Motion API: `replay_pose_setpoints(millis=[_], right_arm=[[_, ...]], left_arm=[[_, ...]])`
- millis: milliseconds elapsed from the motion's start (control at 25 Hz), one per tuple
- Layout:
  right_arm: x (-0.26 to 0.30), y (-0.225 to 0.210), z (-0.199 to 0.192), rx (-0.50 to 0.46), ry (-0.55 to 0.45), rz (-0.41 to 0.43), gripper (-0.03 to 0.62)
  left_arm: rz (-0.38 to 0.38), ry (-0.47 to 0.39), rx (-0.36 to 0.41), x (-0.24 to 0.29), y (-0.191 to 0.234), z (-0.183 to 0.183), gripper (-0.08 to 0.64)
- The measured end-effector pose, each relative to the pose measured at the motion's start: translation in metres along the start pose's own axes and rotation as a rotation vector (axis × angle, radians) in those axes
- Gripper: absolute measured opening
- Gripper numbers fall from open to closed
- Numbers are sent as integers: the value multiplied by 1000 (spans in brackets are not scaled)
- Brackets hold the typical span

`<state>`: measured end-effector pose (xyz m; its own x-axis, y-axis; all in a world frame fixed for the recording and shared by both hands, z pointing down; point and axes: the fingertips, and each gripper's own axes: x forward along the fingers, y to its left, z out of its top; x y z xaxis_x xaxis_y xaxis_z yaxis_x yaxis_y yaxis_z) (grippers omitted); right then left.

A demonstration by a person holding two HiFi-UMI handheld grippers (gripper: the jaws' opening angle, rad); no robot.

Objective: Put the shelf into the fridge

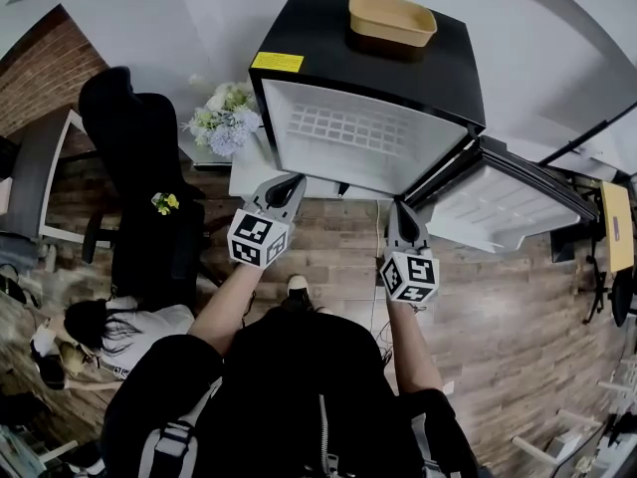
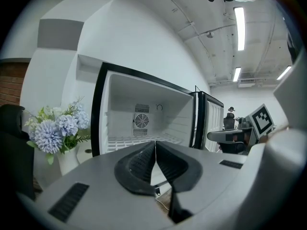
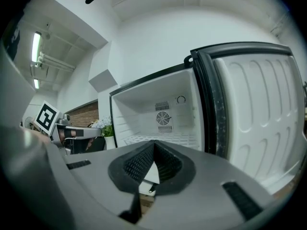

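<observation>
The black mini fridge [image 1: 328,38] stands open, its white inside facing me. A white wire shelf [image 1: 348,127] lies flat inside it, also seen in the left gripper view [image 2: 127,142] and the right gripper view [image 3: 165,139]. My left gripper [image 1: 296,181] hovers just in front of the fridge's lower left edge, shut with nothing in it [image 2: 155,145]. My right gripper [image 1: 396,209] hangs before the lower right corner, near the door hinge, also shut and empty [image 3: 154,145]. Neither gripper touches the shelf.
The fridge door [image 1: 508,202] swings out to the right. A yellow tray [image 1: 391,18] sits on the fridge top. A vase of flowers [image 1: 224,118] and a black office chair [image 1: 139,167] stand at the left. A person [image 1: 100,327] sits low at the left.
</observation>
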<state>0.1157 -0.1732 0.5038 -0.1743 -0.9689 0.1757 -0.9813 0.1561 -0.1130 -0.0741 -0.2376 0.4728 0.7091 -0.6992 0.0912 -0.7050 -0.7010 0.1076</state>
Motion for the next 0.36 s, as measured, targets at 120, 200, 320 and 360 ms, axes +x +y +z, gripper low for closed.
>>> replay_pose_setpoints(millis=[120, 200, 320, 360], right_arm=[[-9, 2, 0, 3, -1, 15, 6], [-15, 4, -3, 8, 0, 18, 6], [-21, 9, -4, 9, 2, 23, 6], [-22, 11, -3, 9, 1, 26, 6]], left_arm=[[14, -4, -5, -9, -6, -1, 26], [19, -1, -7, -15, -9, -3, 26], [25, 1, -8, -25, -12, -5, 26], [27, 1, -8, -28, -12, -5, 26]])
